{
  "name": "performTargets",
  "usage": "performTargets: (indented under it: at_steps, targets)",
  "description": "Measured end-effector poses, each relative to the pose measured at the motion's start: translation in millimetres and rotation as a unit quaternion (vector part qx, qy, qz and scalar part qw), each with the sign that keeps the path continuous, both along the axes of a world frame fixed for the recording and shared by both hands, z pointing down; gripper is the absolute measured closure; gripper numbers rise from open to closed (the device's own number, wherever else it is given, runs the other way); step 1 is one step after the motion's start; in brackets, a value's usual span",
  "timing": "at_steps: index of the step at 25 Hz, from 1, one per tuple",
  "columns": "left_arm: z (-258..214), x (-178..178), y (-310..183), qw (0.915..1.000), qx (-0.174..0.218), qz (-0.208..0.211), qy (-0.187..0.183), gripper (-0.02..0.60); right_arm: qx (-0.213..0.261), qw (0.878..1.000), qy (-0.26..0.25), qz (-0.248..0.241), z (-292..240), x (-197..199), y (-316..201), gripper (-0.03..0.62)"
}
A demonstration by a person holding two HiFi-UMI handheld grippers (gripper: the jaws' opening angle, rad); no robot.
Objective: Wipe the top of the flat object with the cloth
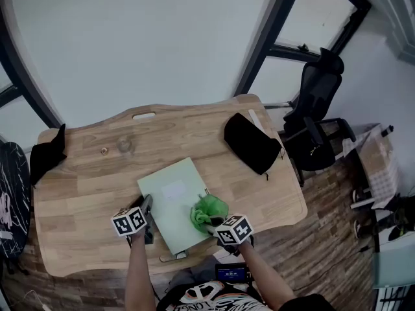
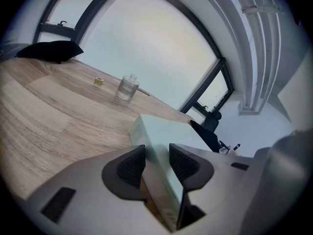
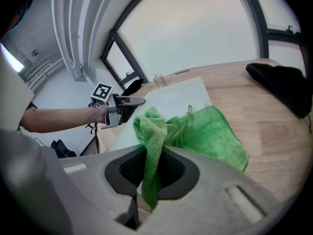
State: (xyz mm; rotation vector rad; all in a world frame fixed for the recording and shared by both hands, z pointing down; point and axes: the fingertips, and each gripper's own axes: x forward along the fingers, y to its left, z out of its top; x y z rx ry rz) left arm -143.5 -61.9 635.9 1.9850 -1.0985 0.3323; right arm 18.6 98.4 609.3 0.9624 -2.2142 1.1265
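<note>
A fold of the green cloth is clamped between the closed jaws of the right gripper. One strip of it hangs down through the gap, and the rest is bunched just ahead of the jaws. In the head view the bunched part is seen resting on the near right area of the pale green flat object. The left edge of this flat object is gripped by the left gripper, with one dark pad pressed on each face of the thin edge. The flat object lies at a slant on the wooden table, near the middle of the front edge. A white label is seen on its top face. Both grippers are held at the near end of the object, left and right of it, each by a bare forearm. Farther back on the left part of the table a glass bottle stands upright, with a small round cap just beside it. A black pouch lies toward the far right corner, apart from the flat object. A piece of black fabric is draped over the left end of the table. A black office chair stands on the floor beyond the right end.
</note>
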Motion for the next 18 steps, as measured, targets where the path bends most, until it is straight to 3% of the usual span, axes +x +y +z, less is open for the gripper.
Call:
performTargets:
  at_steps: [4, 8, 10, 14, 18]
  targets:
    - [-1.2, 0.4, -0.6, 1.0, 0.0, -0.003, 0.002, 0.425, 0.003, 1.0, 0.012, -0.005, 1.1, -0.5, -0.7, 0.556]
    - [-1.7, -0.9, 0.0, 0.9998, -0.008, -0.013, -0.009, 0.425, -0.025, 1.0, -0.008, -0.006, 1.9, -1.6, -0.6, 0.556]
    - [0.5, -0.4, 2.3, 0.9993, -0.031, -0.009, -0.019, 0.425, -0.039, 0.999, -0.023, -0.012, 1.8, -1.8, 0.3, 0.556]
    - [5.6, 8.9, 1.0, 0.9972, -0.072, -0.018, 0.006, 0.426, -0.061, 0.997, -0.035, -0.013, 2.7, 0.4, 0.8, 0.556]
    - [3.3, 5.8, 0.1, 0.9975, -0.056, -0.034, -0.027, 0.426, -0.07, 0.996, -0.038, -0.025, 2.4, -3.3, -0.2, 0.556]
